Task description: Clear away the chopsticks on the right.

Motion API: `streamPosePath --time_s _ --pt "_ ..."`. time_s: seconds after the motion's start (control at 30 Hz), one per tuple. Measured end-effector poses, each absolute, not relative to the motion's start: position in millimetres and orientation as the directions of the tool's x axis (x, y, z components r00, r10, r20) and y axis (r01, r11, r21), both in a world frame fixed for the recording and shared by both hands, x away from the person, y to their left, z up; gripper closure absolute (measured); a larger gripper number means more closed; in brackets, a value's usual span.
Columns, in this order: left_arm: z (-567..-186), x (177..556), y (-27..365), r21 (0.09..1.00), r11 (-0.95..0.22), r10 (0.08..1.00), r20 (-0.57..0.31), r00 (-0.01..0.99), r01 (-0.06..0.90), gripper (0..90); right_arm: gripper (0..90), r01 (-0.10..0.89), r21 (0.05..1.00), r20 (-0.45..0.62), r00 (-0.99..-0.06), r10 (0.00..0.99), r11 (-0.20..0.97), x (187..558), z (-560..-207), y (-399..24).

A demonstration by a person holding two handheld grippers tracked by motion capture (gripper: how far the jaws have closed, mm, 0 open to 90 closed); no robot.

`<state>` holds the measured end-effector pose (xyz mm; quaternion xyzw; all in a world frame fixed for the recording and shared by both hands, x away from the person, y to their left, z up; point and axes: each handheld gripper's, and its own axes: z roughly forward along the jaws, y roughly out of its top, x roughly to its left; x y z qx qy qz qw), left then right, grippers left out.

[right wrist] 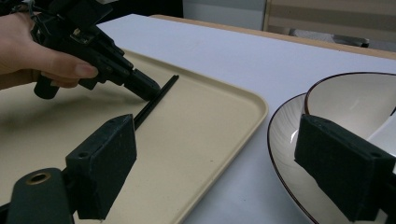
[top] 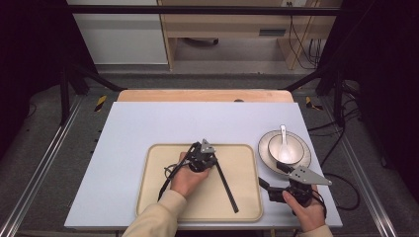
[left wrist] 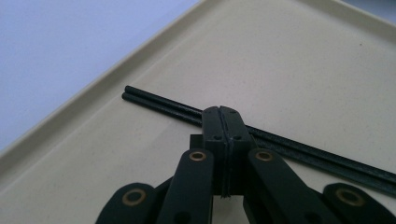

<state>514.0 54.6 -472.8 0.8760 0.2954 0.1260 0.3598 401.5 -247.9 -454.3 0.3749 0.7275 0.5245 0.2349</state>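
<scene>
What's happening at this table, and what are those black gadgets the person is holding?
A person is working with a hand-held gripper in each hand. The left gripper has its jaws shut and rests its tip against a pair of black chopsticks lying on a beige tray; whether it actually pinches them is hard to tell. The right gripper sits with jaws open between the tray and a plate, holding nothing. A bowl with a white spoon stands on that plate.
</scene>
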Motion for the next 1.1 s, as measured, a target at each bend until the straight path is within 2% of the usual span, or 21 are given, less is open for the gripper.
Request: streamPosePath --time_s 0.8,1.1 --pt "-473.4 517.7 24.1 0.712 -0.601 0.528 0.013 0.849 0.363 89.9 12.8 0.301 0.938 0.049 -0.610 0.791 0.174 402.2 -455.1 -247.6" --pt "-470.9 517.4 24.3 0.722 -0.602 0.514 0.024 0.857 0.341 89.9 12.8 0.296 0.938 0.044 -0.612 0.789 0.178 402.1 -455.0 -247.4"
